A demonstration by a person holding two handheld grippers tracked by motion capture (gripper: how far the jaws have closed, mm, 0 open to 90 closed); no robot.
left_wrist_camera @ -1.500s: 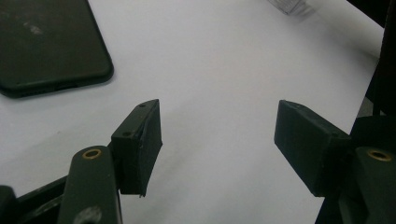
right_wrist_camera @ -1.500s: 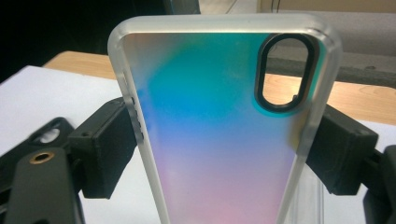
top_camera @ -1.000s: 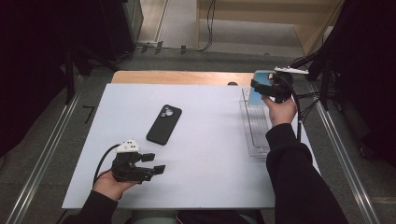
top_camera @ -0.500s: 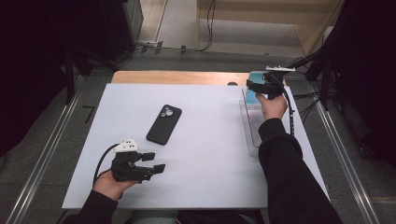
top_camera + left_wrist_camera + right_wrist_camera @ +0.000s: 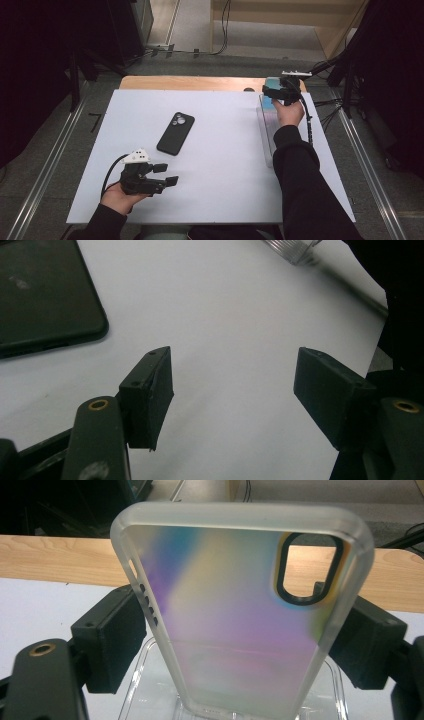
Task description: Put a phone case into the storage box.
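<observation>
At the near edge of the white table (image 5: 225,150), the left gripper (image 5: 167,174) rests in the person's left hand (image 5: 120,197), which is partly hidden beneath the tool. In the left gripper view its two black jaws stand wide apart over bare table, touching nothing. Only a corner of the black smartphone (image 5: 45,295) shows there; in the high view it lies face down near the middle of the table, just beyond the left gripper and apart from it.

Farther back, at the table's far right, the right gripper (image 5: 269,92) is raised above a clear plastic tray (image 5: 266,135), much of which is covered by the person's dark sleeve (image 5: 305,185). In the right gripper view its jaws pinch the long edges of a frosted, iridescent phone case (image 5: 240,615), held upright with the camera cutout at the top right. The case's bottom edge is cut off, so whether it touches the tray cannot be told.
</observation>
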